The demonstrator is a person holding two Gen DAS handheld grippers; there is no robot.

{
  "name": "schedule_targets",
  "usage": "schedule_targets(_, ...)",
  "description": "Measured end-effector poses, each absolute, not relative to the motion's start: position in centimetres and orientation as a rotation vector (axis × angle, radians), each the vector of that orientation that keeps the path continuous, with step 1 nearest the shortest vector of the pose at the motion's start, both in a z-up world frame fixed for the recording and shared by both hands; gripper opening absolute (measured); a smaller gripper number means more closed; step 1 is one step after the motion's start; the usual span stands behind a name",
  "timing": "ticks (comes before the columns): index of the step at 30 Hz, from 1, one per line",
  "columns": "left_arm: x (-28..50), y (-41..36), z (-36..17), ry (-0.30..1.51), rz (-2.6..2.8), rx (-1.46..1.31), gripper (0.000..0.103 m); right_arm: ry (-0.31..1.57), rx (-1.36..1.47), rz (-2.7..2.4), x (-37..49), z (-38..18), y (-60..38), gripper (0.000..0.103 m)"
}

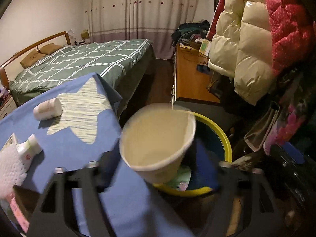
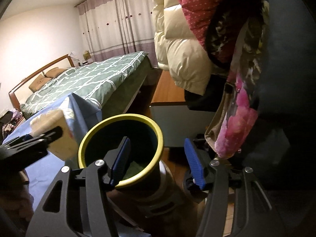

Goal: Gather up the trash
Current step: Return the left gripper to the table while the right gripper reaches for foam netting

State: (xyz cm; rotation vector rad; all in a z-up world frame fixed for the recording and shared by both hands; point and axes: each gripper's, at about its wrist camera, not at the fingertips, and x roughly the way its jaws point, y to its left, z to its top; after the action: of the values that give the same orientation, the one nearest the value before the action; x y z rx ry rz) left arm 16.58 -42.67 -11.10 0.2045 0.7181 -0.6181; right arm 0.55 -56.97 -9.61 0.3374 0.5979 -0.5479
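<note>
The left tongs [image 1: 158, 169] grip a paper cup [image 1: 158, 140], tilted, just over the near left rim of the yellow-rimmed bin [image 1: 227, 144], so this piece is close to dropped but not yet in. The right tongs [image 2: 158, 162] hang spread and empty above the same bin. Inside lies what looks like green wrapping, though blur hides detail. Farther left on the blue-clothed bench [image 1: 65, 148], a small bottle [image 1: 29, 148] and a white roll [image 1: 47, 108] remain; which are trash I cannot tell
</note>
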Motion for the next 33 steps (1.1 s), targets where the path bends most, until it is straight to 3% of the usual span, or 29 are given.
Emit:
schedule_targets(8, 15.8, -39.3, -7.8, 0.664, -0.613, 0.158, 0.089, 0.609, 0.336, -0.550, 1.1, -9.8, -56.7, 0.056)
schedule_targets(19, 16.1, -21.3, -1.0, 0.494, -0.351, 0.049, 0.094, 0.646, 0.281, -0.352, 6.3, -9.9, -49.9, 0.056)
schedule_targets(33, 21.8, 1.6, -7.1, 0.518, 0.066, -0.027, 0.095, 0.654, 0.218, -0.086, 13.4, -7.7, -38.7, 0.056)
